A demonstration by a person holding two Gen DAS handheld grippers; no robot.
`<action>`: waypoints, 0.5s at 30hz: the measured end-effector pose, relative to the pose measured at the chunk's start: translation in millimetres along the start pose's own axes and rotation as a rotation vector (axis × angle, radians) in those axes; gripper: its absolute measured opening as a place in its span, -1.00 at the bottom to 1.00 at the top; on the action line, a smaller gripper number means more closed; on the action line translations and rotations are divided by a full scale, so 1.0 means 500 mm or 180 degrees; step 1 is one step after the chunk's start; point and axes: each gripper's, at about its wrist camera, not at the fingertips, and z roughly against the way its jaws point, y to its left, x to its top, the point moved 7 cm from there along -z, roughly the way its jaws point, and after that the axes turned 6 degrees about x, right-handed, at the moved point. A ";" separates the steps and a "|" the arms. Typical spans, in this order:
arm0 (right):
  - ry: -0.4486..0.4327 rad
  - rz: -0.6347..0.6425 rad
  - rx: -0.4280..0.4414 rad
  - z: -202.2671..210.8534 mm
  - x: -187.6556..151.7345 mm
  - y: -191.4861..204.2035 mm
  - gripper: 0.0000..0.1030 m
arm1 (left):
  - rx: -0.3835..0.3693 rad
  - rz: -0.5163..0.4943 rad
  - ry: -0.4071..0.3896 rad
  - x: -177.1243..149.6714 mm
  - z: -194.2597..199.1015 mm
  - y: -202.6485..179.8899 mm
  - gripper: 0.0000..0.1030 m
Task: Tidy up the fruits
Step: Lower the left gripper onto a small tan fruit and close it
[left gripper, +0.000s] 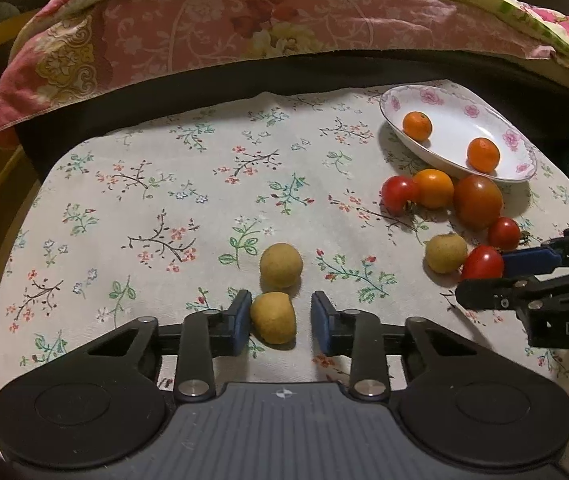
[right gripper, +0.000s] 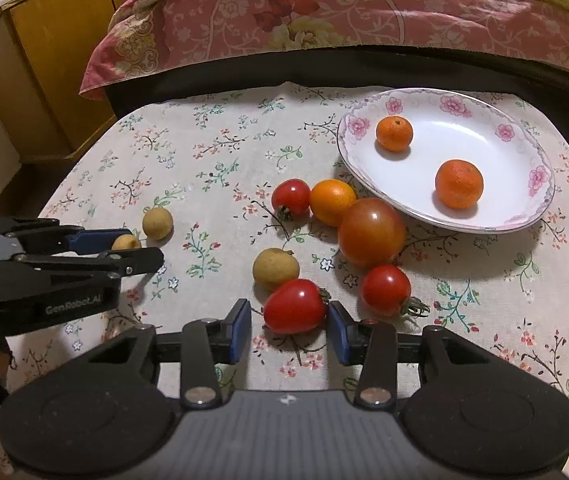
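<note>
Left gripper (left gripper: 280, 322): jaws apart, straddling a longan (left gripper: 273, 318) on the cloth (left gripper: 144, 208). The left pad touches or nearly touches the longan; a clear gap remains on the right side. We see no clamp yet. A second longan (left gripper: 281, 266) sits just ahead of the first, apparently touching it.

Right gripper (right gripper: 289, 328): jaws apart, bracketing a red tomato (right gripper: 294, 306). The right pad sits at the tomato's stem end; the left pad stands a little off. The tomato's long axis runs roughly across the jaws, so closing would squeeze it end to end.

The plate (right gripper: 524, 216) lies ahead and to the right of the right gripper, holding two tangerines (right gripper: 394, 133). From the left gripper it lies far ahead-right, beyond the tomato cluster.

We judge the right gripper nearer the plate. Its path forward passes a large tomato (right gripper: 371, 232) directly ahead, so a lift before travel looks necessary.
</note>
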 end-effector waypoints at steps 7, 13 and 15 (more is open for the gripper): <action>-0.0020 0.0064 0.0023 0.010 -0.003 0.007 0.01 | -0.0070 -0.0013 0.0033 -0.009 0.009 -0.012 -0.37; -0.0007 0.0031 0.0051 0.004 -0.006 -0.002 0.01 | -0.0072 -0.0055 0.0014 -0.010 0.009 -0.017 -0.37; -0.0019 0.0027 0.0043 0.003 -0.005 -0.003 0.01 | -0.0070 -0.0060 0.0006 -0.011 0.009 -0.017 -0.37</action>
